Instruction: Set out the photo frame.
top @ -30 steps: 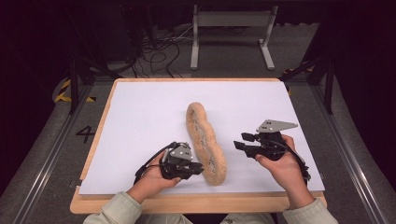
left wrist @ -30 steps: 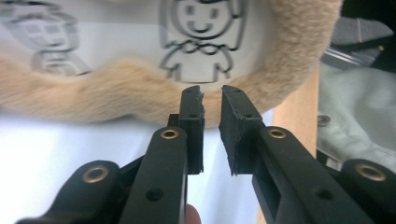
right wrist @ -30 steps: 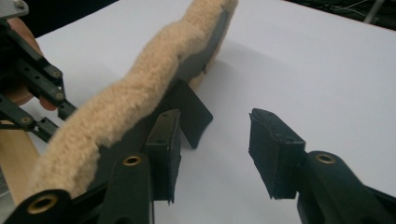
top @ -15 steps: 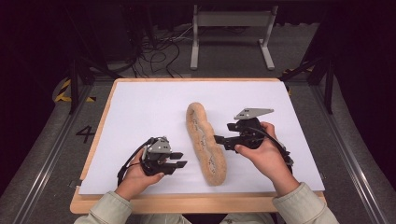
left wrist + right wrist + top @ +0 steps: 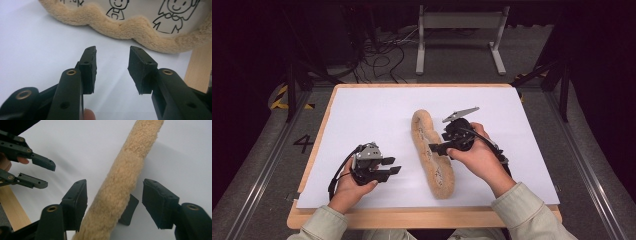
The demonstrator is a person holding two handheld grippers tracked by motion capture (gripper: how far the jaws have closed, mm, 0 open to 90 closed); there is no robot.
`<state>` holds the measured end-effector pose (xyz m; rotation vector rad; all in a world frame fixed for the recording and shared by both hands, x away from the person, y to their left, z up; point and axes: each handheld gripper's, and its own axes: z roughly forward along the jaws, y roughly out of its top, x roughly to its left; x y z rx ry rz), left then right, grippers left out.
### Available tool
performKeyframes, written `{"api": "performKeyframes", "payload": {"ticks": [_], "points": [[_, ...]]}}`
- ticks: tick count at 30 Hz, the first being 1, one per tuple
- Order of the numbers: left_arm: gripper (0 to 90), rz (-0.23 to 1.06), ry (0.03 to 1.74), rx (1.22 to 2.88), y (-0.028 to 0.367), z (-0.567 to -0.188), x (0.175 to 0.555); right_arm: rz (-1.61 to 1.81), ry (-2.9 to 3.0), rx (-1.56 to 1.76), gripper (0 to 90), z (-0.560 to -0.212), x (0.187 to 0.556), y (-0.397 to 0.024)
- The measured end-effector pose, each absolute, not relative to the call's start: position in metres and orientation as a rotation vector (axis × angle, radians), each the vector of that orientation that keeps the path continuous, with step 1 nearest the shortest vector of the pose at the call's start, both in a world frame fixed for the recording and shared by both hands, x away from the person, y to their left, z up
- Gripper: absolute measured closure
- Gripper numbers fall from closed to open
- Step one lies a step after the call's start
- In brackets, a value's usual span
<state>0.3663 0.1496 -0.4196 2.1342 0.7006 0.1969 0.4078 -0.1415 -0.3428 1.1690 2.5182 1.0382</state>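
Fleecy tan slipper insole (image 5: 432, 152) lies lengthwise mid-counter (image 5: 362, 115), not yet lifted. Right gripper (image 5: 438, 148) straddles its edge, fingers (image 5: 77, 202) having just narrowed (no pinch yet); left gripper (image 5: 393, 166), just opened, waits empty nearby.

Place: a lab or test bay set up for recording, not a home.
Work surface: wooden board (image 5: 422, 219) topped with a plain white sheet (image 5: 377, 115), laid out as a marked work area.
Floor: grey carpet-like covering, a painted number "4" (image 5: 304, 143) beside the board, yellow-and-black hazard tape (image 5: 279, 102) at the left.
Rails: metal tracks (image 5: 259, 170) run along both sides of the table.
Background: dark, loose black cables (image 5: 379, 62) on the floor, a grey metal stand (image 5: 460, 30) with two legs behind the board.
Lighting: bright on the sheet, dim all around it.
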Motion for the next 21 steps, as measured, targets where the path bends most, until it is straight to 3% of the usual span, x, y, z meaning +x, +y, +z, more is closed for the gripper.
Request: {"api": "performKeyframes", "payload": {"ticks": [9, 21], "points": [[54.1, 0.239, 0.73, 2.133, 0.157, -0.422, 0.367, 0.869, 2.563, 1.176, 39.0, -0.356, 0.423, -0.117], [52.9, 0.255, 0.744, 2.122, 0.162, -0.424, 0.368, 0.754, 2.562, 1.394, 58.8, -0.359, 0.428, -0.108]]}}
